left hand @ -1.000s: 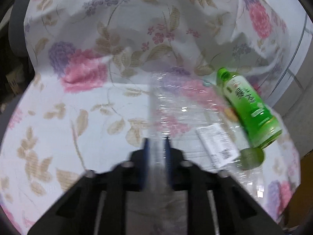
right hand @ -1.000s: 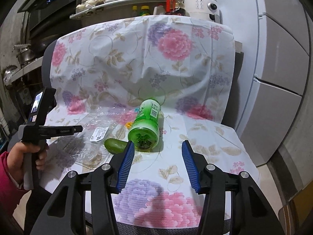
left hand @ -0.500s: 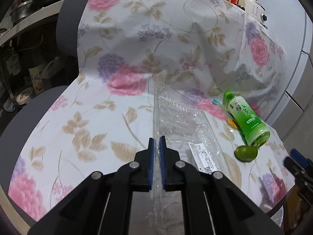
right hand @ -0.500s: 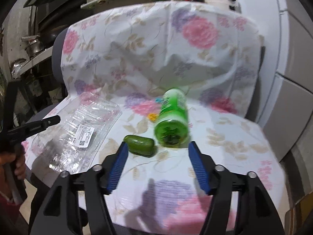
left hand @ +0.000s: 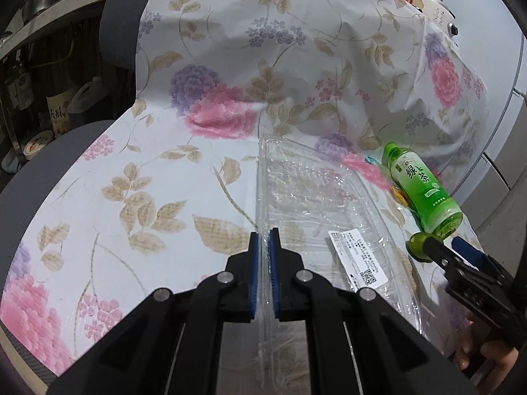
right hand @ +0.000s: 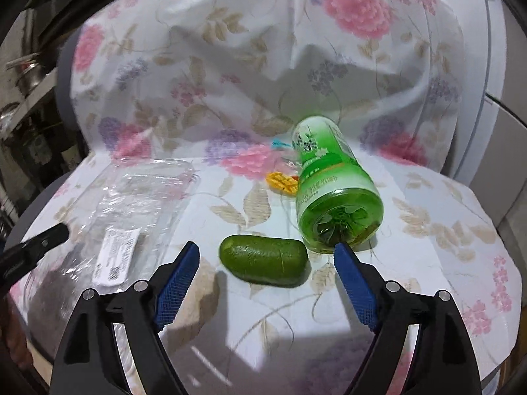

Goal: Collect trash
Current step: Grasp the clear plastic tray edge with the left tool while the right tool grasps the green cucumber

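My left gripper (left hand: 264, 237) is shut on the near edge of a clear plastic tray (left hand: 313, 197) with a white label (left hand: 357, 263), which lies on the flowered cloth. A green tea bottle (right hand: 329, 191) lies on its side, base toward me. Just left of its base sits a green oblong piece (right hand: 263, 260). My right gripper (right hand: 266, 247) hangs low over the cloth with its jaws opening wide. The green piece lies between the fingertips, and neither pad touches it. The left wrist view shows the right gripper (left hand: 446, 247) at the green piece (left hand: 415, 247), beside the bottle (left hand: 421, 184).
The flowered cloth (right hand: 230, 75) covers a grey chair seat and backrest (left hand: 122, 33). A small yellow scrap (right hand: 281, 181) and a teal bit (right hand: 278, 144) lie by the bottle. White cabinet fronts (right hand: 497, 75) stand at right, cluttered kitchen shelves (left hand: 39, 98) at left. A hand (left hand: 487, 362) holds the right gripper.
My left gripper has drawn the clear tray across the seat, away from the bottle. My right gripper has dropped closer to the green piece, and its jaws have spread wider.
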